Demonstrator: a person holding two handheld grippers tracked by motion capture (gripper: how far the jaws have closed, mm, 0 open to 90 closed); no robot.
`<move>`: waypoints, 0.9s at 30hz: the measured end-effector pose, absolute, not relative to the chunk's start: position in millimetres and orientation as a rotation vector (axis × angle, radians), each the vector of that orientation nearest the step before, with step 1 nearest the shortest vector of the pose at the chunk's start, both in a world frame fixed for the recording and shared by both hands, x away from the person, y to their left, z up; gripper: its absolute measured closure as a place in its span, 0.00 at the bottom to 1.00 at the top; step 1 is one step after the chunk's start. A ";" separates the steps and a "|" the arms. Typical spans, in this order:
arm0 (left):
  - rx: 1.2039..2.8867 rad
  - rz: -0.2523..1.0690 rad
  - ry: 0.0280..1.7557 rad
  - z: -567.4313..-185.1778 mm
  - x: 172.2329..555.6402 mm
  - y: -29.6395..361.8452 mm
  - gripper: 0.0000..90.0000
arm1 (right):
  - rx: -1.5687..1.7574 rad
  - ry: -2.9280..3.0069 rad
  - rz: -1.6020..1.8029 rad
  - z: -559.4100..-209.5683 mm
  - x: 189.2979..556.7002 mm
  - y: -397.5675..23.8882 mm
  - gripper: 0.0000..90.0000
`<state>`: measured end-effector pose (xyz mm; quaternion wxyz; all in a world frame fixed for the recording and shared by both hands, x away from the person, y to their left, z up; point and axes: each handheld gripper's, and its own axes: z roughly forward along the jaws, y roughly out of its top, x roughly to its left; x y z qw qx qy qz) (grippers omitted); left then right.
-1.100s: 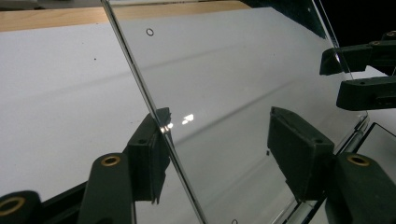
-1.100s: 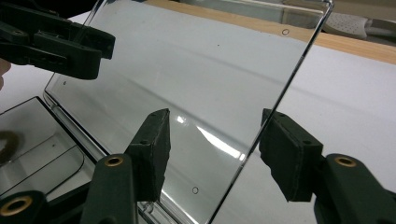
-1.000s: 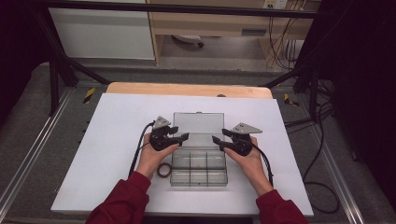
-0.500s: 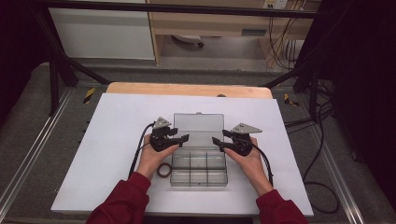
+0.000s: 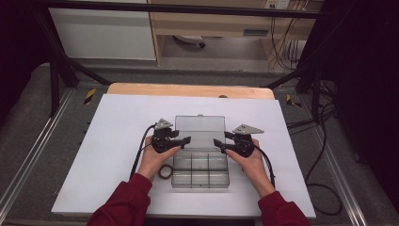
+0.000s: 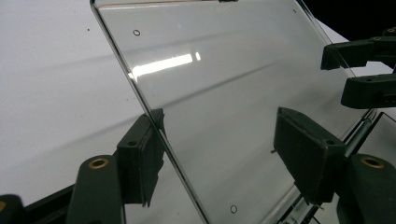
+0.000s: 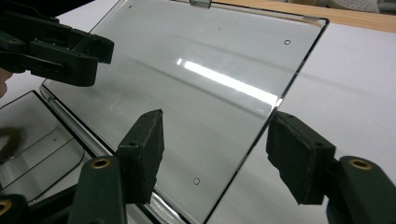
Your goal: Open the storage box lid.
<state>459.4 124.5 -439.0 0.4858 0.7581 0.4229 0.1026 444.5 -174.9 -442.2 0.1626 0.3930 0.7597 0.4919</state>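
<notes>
A clear plastic compartment box (image 5: 200, 170) lies on the white table sheet, its lid (image 5: 201, 128) swung open and flat behind it. My left gripper (image 5: 187, 140) points in from the lid's left side, my right gripper (image 5: 217, 142) from its right. In the left gripper view the open jaws (image 6: 219, 149) straddle the lid's edge (image 6: 140, 93), and the right gripper (image 6: 362, 70) shows beyond. In the right gripper view the jaws (image 7: 215, 149) straddle the opposite edge (image 7: 289, 79), facing the left gripper (image 7: 60, 51). Both pairs of jaws have just been opening, and no pad presses on the lid.
A brown ring (image 5: 164, 172) lies by the box's left side, under the left wrist. The white sheet (image 5: 117, 122) covers a wooden table whose far edge (image 5: 188, 89) shows. Metal frame rails run along both sides and cables (image 5: 324, 155) hang at the right.
</notes>
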 end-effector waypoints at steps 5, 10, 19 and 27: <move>1.844 0.239 1.035 -439.7 459.9 124.3 0.37 | 1.135 2.168 1.410 -442.9 444.9 -174.9 0.41; 1.844 0.228 1.040 -440.5 460.6 124.8 0.36 | 1.147 2.175 1.414 -443.7 445.4 -174.9 0.40; 1.841 0.214 1.057 -441.5 461.5 124.9 0.36 | 1.166 2.187 1.419 -444.8 446.3 -175.0 0.38; 1.782 0.286 1.086 -441.0 451.5 134.8 0.31 | 1.167 2.156 1.364 -437.1 442.2 -176.3 0.21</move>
